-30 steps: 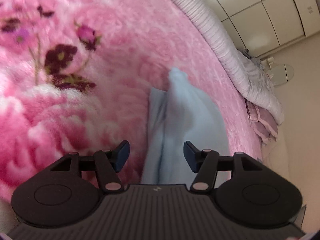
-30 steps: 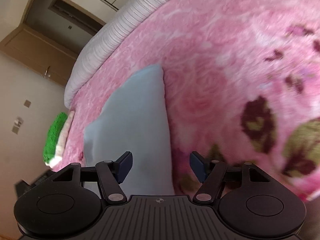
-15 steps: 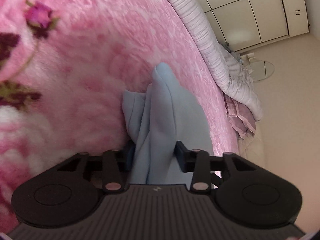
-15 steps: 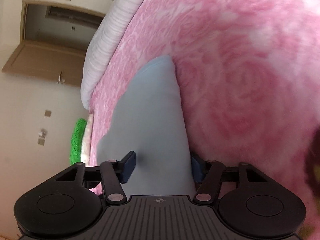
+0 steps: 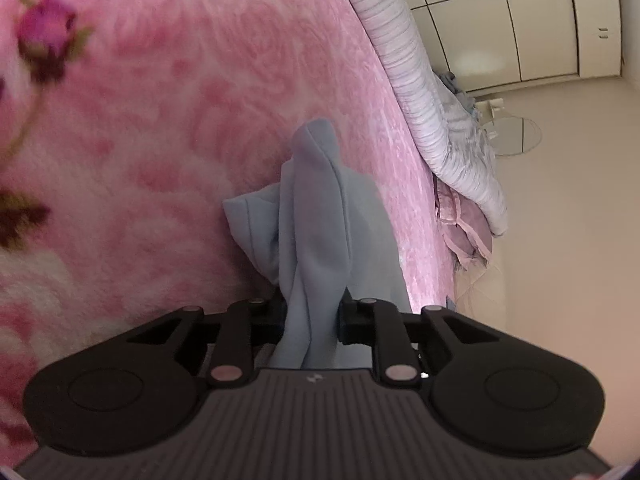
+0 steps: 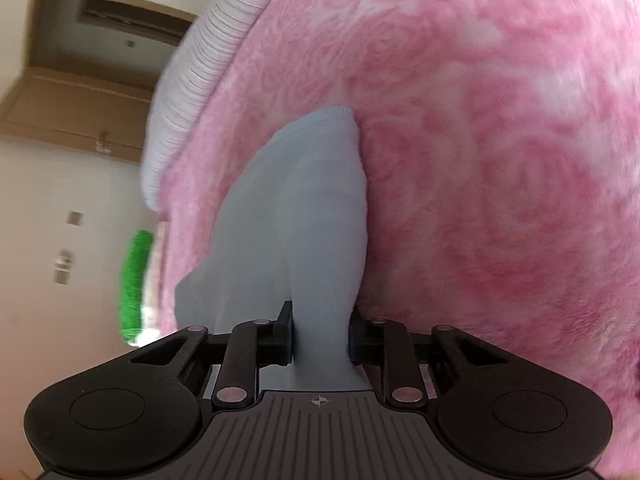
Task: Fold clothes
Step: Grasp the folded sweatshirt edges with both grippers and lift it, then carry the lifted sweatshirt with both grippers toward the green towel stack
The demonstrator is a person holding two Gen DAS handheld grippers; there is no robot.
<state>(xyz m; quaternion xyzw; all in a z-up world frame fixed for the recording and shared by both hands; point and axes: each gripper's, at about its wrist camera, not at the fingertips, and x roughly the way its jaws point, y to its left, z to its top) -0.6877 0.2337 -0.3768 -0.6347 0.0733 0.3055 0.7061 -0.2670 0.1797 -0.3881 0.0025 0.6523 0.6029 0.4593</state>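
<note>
On my left wrist view the pale blue garment point(image 5: 320, 216) is bunched into long vertical folds, a soft fleecy-looking fabric with a stitched seam running along one edge, and it rises in a narrow peak over the pink floral blanket point(image 5: 160, 140) that covers the bed. My left gripper point(image 5: 312, 316) is clamped on it: both fingers press into the gathered cloth from either side with no gap showing. On the right wrist view the same garment point(image 6: 304, 216) looks smoother and paler, hanging in two broad rounded folds, and my right gripper point(image 6: 320, 340) is likewise closed onto a pinched neck of the fabric just ahead of its body. In both views the cloth sits against the blanket near the bed's edge, where a striped white-and-lilac quilt point(image 5: 404, 68) runs along the border. I cannot tell what kind of garment it is, since its lower part disappears behind each gripper body and no sleeve, leg or collar shows clearly. The fingertip pads are mostly buried in the fabric. The right view is blurred, so the green object point(image 6: 134, 280) past the bed edge stays unidentifiable, and the cloth's texture is washed out there.
</note>
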